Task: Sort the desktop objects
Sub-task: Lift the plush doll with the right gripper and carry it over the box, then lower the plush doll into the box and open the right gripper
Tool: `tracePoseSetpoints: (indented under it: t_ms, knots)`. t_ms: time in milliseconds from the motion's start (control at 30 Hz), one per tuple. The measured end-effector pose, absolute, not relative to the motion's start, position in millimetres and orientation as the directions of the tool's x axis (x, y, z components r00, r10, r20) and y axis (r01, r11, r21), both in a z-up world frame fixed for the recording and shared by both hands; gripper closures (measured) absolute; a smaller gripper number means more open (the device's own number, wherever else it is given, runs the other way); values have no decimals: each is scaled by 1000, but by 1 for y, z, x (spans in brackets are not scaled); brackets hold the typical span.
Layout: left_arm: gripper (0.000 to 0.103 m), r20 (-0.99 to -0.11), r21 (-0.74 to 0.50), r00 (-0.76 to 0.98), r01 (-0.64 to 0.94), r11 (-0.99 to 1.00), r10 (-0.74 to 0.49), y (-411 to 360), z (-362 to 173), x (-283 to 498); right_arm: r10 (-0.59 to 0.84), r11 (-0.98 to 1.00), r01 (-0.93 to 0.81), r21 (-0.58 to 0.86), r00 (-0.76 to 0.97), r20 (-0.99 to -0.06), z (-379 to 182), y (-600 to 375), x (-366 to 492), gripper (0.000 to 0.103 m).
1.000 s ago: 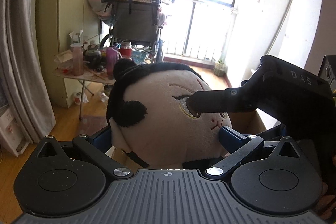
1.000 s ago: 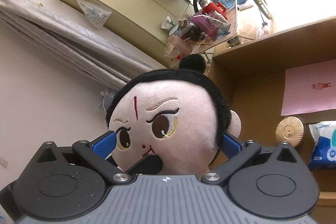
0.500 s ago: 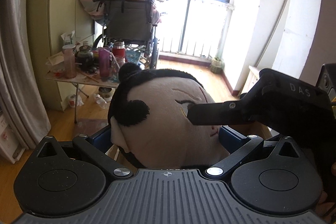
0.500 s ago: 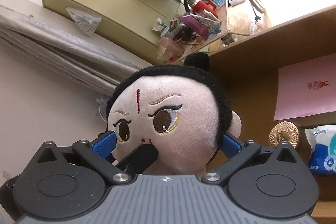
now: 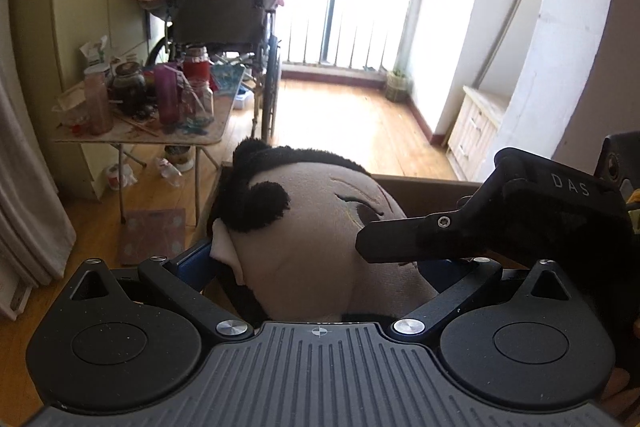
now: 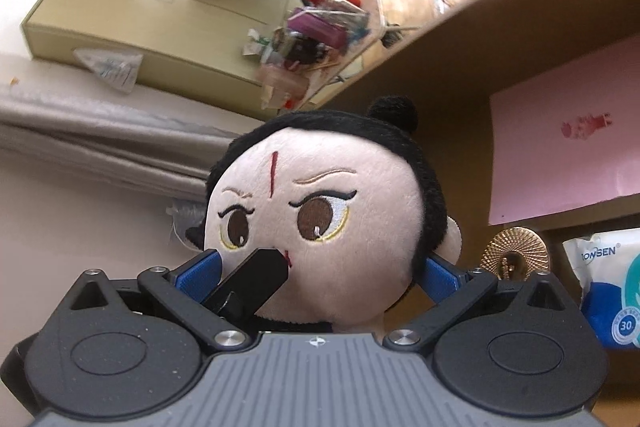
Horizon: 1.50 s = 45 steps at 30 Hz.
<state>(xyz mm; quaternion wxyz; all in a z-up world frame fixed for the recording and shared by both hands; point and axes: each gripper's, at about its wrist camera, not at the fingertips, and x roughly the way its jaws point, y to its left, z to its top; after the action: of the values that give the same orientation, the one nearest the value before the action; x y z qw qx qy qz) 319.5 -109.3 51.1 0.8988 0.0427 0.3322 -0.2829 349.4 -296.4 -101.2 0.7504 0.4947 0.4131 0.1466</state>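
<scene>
At the centre of both wrist views sits the plush doll head [image 5: 304, 247], pinched by my left gripper [image 5: 316, 267] and my right gripper [image 6: 320, 267], blue pads pressed on both its sides. Since a second ago it has sunk lower against the cardboard box [image 6: 460, 67], so I judge placement is near. At right, the box already holds a pink card [image 6: 560, 163], gold disc [image 6: 516, 251] and wipes pack [image 6: 608, 283].
</scene>
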Motion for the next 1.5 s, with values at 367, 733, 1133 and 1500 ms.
tracePoseSetpoints:
  t_ms: [367,733,1133,1500]
  knots:
    - [0,-685,-131,539,570,811,-490,-120,20,348,560,454,274,848,652,-510,-136,-314,368,0]
    - [0,-705,-130,540,539,832,-459,-98,30,325,565,515,252,819,619,-546,-128,-306,360,1]
    - [0,-651,-144,606,493,858,-458,-65,52,269,504,735,227,638,446,-739,-124,-255,361,30]
    - [0,-665,-102,634,447,889,-395,-61,39,263,497,710,306,635,421,-759,-145,-248,359,45]
